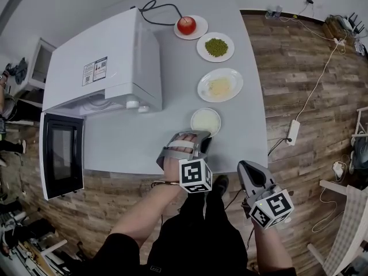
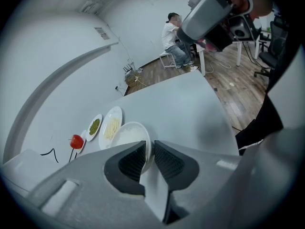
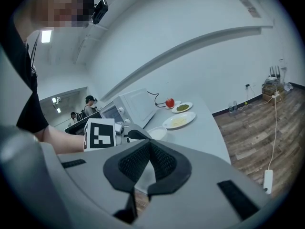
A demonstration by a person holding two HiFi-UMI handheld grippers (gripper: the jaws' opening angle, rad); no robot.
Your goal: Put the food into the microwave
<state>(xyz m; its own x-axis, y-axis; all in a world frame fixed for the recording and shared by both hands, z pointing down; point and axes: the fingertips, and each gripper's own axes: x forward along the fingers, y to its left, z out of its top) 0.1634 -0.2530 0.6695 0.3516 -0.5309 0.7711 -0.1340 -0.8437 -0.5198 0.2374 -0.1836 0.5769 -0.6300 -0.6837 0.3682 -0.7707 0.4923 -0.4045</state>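
A small white bowl of rice [image 1: 205,120] stands near the table's front edge, in front of the white microwave [image 1: 103,68], whose door [image 1: 62,154] is swung open. My left gripper [image 1: 202,140] reaches the bowl from the near side. In the left gripper view its jaws [image 2: 149,149] stand close together with the bowl's near rim [image 2: 126,135] between the pads. My right gripper [image 1: 244,167] hangs off the table's front right corner; its pads [image 3: 149,147] meet at the tips with nothing between them.
Behind the bowl a row runs back along the grey table [image 1: 241,125]: a plate of pale shreds [image 1: 219,85], a plate of green peas [image 1: 215,46], and a plate with a red tomato [image 1: 186,25]. A black cable [image 1: 155,7] lies behind the microwave.
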